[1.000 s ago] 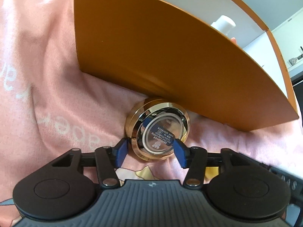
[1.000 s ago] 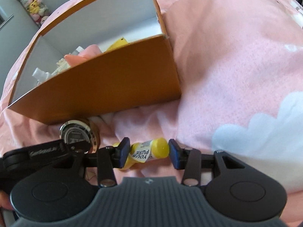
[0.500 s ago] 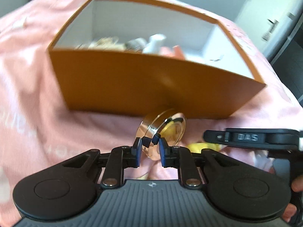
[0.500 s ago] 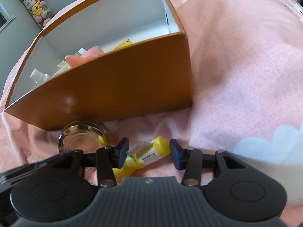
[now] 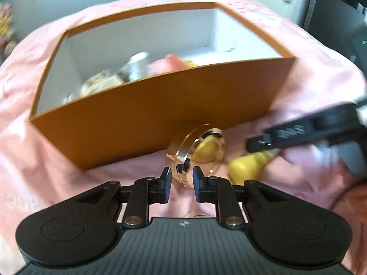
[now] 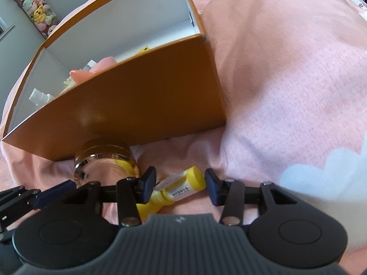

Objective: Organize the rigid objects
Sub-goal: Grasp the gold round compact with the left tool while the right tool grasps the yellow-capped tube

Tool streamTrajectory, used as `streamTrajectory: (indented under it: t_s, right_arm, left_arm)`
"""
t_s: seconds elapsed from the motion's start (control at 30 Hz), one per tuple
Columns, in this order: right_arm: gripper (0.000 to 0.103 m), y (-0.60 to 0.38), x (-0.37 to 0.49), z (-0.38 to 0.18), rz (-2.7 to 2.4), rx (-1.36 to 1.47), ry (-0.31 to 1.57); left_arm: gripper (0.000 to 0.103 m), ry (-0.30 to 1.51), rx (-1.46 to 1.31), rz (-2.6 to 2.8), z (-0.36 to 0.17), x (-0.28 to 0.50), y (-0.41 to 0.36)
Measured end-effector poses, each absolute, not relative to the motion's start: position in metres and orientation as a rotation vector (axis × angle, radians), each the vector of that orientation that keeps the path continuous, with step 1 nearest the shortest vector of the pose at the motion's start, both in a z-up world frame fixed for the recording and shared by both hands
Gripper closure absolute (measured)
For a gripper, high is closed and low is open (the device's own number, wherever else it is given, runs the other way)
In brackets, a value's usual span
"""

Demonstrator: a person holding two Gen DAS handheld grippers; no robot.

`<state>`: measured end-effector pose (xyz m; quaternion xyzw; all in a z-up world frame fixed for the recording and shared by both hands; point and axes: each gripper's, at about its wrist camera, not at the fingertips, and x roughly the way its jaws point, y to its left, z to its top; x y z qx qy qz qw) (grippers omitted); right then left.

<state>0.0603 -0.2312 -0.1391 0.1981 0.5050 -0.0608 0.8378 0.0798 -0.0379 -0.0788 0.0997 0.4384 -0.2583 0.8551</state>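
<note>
An orange box with a white inside lies on the pink blanket and holds several small items. My left gripper is shut on the rim of a round gold jar, tilted on edge just in front of the box wall. The jar also shows in the right wrist view, by the box. My right gripper is open, its jaws on either side of a small yellow bottle lying on the blanket. The bottle shows blurred in the left wrist view, under the right gripper.
Inside the box are a white spray bottle, a pink item and a yellow item. The pink blanket spreads to the right. A tube of plush toys stands at the far wall.
My left gripper closed on the jar's rim and tipped it up on edge, rising so the box's inside shows. My right gripper stayed open around the yellow bottle, which rolled slightly.
</note>
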Motion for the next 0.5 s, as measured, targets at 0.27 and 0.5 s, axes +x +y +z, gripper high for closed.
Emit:
streamTrajectory:
  t_s: [0.27, 0.5]
  right_arm:
    - [0.043, -0.244, 0.058, -0.132, -0.141, 0.493, 1.098]
    - [0.04, -0.248, 0.058, -0.143, -0.144, 0.59, 1.135]
  left_arm:
    - [0.023, 0.999, 0.04, -0.535, -0.096, 0.118, -0.017]
    - [0.02, 0.992, 0.05, -0.562, -0.117, 0.127, -0.026]
